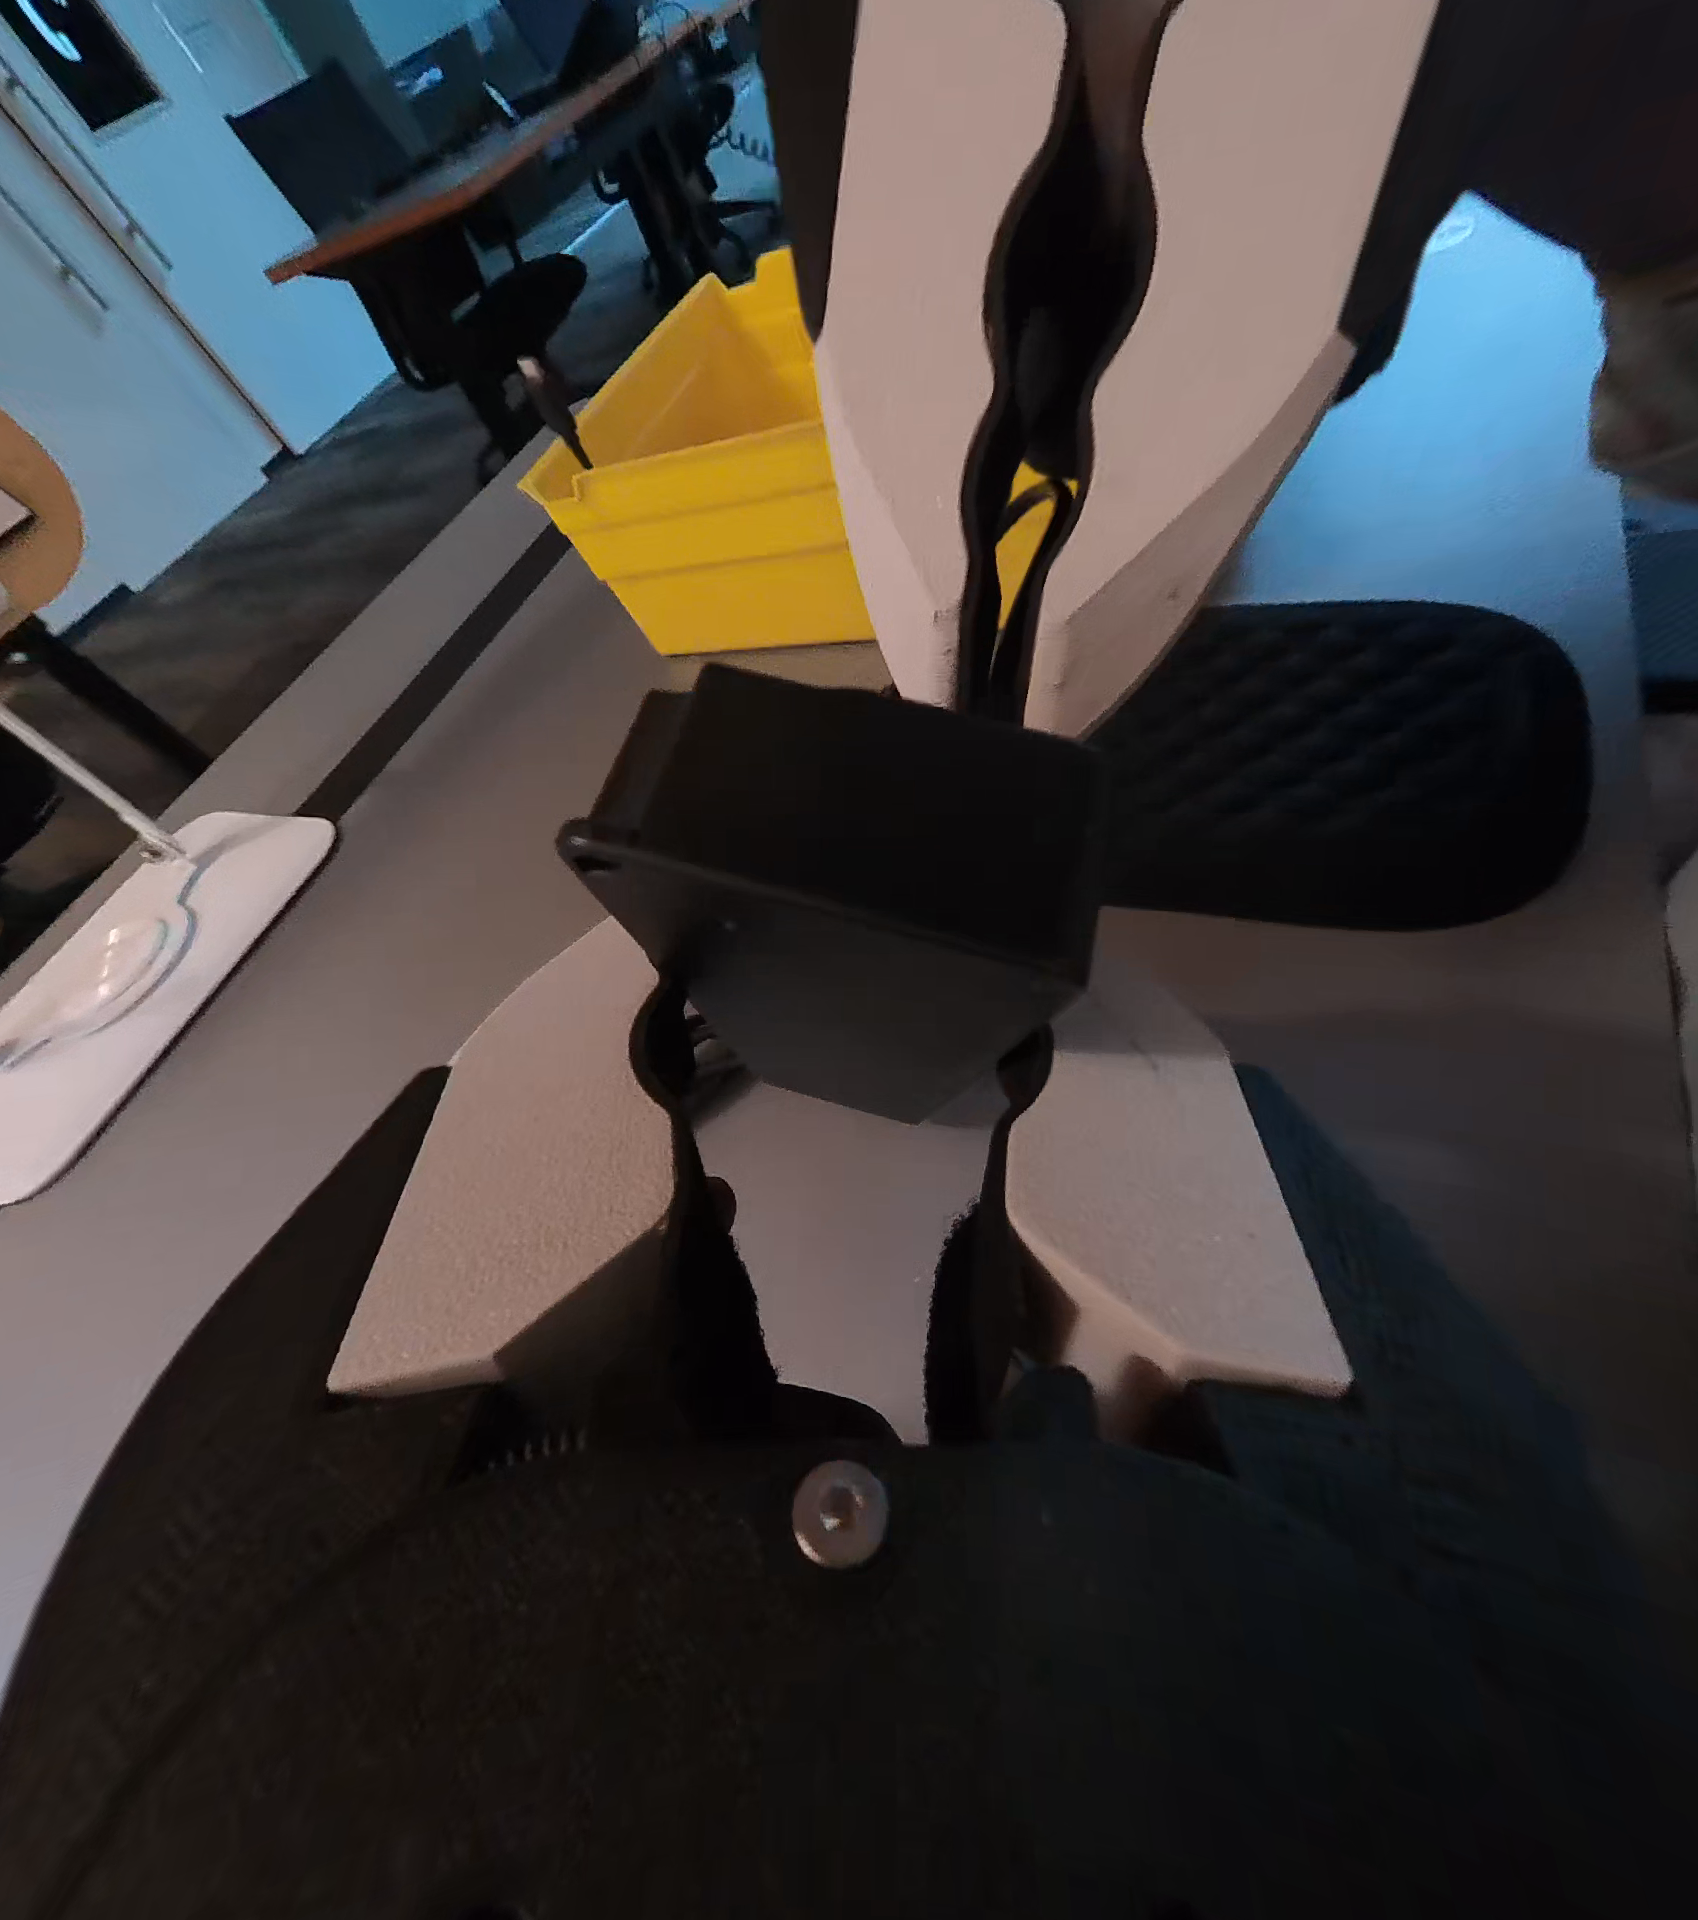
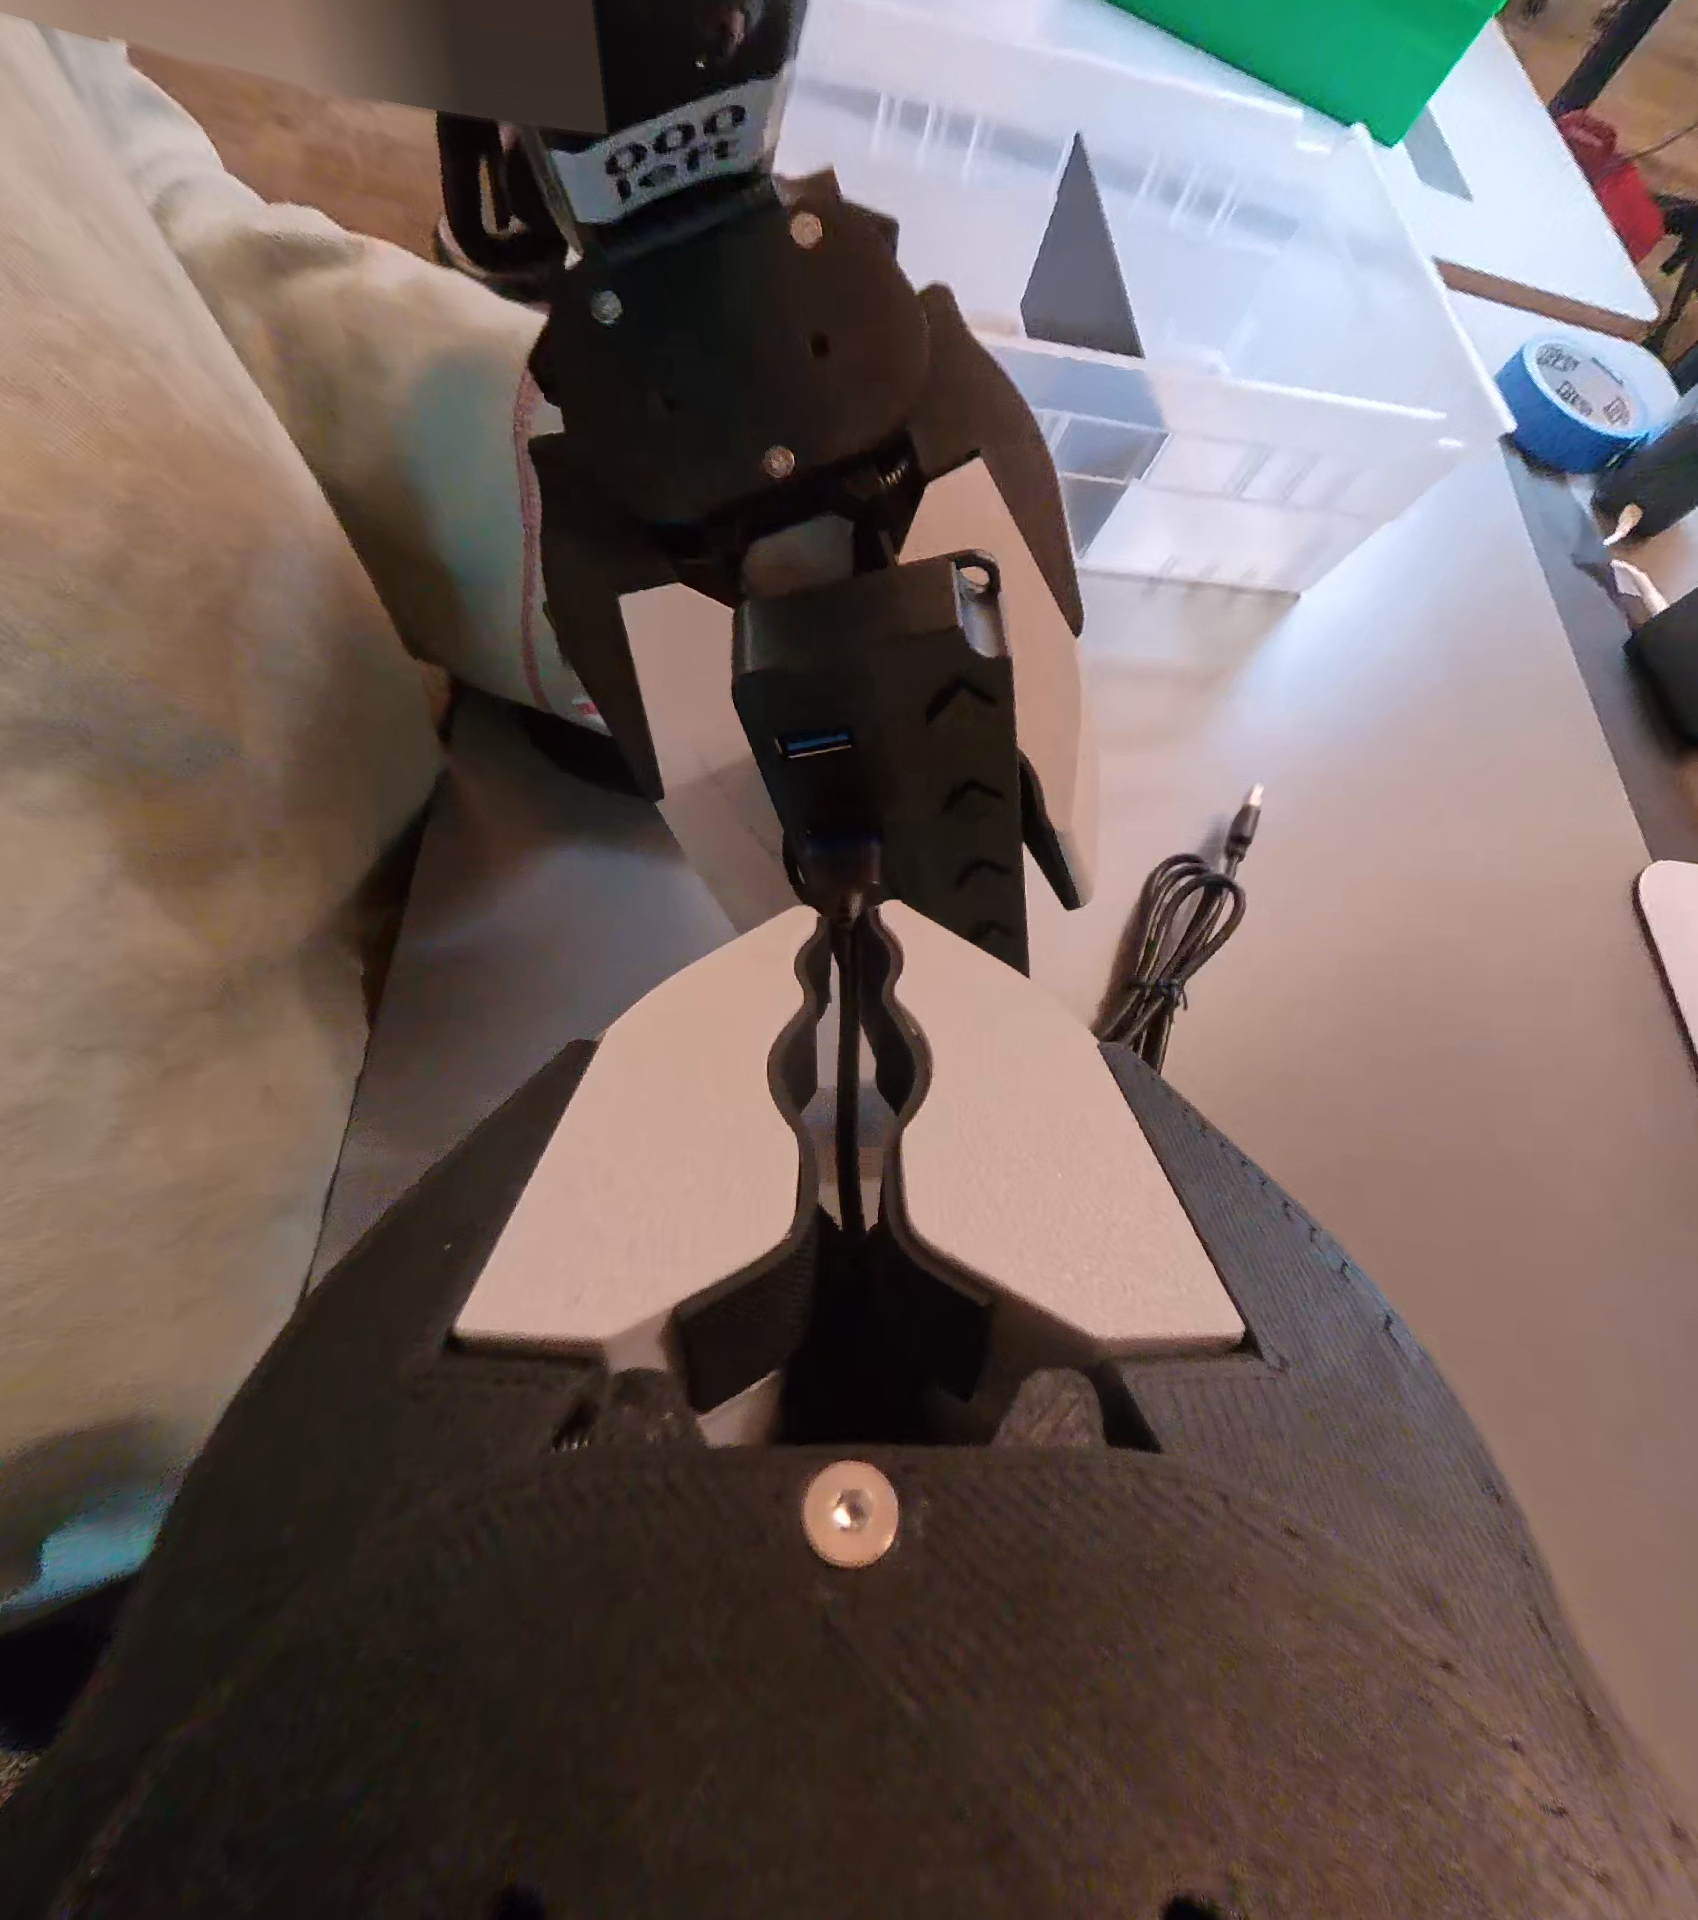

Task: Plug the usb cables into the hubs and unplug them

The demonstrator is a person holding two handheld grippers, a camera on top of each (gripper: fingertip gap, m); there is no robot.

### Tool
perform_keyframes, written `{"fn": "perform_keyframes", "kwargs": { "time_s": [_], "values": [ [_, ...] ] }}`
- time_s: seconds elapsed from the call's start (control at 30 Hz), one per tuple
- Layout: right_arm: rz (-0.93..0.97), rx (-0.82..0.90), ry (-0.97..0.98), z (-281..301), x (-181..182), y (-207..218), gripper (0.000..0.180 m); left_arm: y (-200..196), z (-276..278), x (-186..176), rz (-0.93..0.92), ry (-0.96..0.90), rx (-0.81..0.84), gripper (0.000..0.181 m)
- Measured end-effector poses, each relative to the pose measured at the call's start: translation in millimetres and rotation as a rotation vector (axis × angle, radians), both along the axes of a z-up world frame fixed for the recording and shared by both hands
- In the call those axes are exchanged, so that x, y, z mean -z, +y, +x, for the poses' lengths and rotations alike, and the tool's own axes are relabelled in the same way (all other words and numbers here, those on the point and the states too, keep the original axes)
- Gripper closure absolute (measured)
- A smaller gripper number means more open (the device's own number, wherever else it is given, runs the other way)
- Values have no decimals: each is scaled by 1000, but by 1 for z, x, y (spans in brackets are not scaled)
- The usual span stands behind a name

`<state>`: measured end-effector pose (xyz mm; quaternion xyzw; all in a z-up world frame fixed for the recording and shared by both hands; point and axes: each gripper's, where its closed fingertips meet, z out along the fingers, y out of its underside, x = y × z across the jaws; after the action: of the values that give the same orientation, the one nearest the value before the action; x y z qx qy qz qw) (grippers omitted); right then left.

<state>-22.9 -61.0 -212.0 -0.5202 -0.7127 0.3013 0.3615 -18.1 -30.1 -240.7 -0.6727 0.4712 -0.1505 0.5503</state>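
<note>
While the left gripper (image 1: 840, 1049) clamps the near end of the black USB hub (image 1: 855, 894) between its grey fingers, the right gripper (image 2: 850, 920) is closed on a black USB cable (image 2: 847, 1081) whose plug (image 2: 834, 857) sits at the hub's lower port, beneath a free blue port (image 2: 814, 744). Farther right, a coiled spare cable (image 2: 1172, 935) lies on the grey table (image 2: 1344, 1039); beyond stands a yellow bin (image 1: 710, 499).

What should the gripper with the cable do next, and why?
Probably pull the right gripper straight back from the hub. Its fingers pinch the black cable just behind the plug, which looks seated in the hub's lower port, below an open blue one. The left gripper clamps the hub, so it should hold.
</note>
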Motion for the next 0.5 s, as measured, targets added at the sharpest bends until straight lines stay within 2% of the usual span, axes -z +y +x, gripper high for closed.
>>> {"fn": "perform_keyframes", "kwargs": {
  "time_s": [0.5],
  "values": [
    [32,-40,-62,1,10,-3,174,-1,4,6,-14,-14,-44,122]
  ]
}}
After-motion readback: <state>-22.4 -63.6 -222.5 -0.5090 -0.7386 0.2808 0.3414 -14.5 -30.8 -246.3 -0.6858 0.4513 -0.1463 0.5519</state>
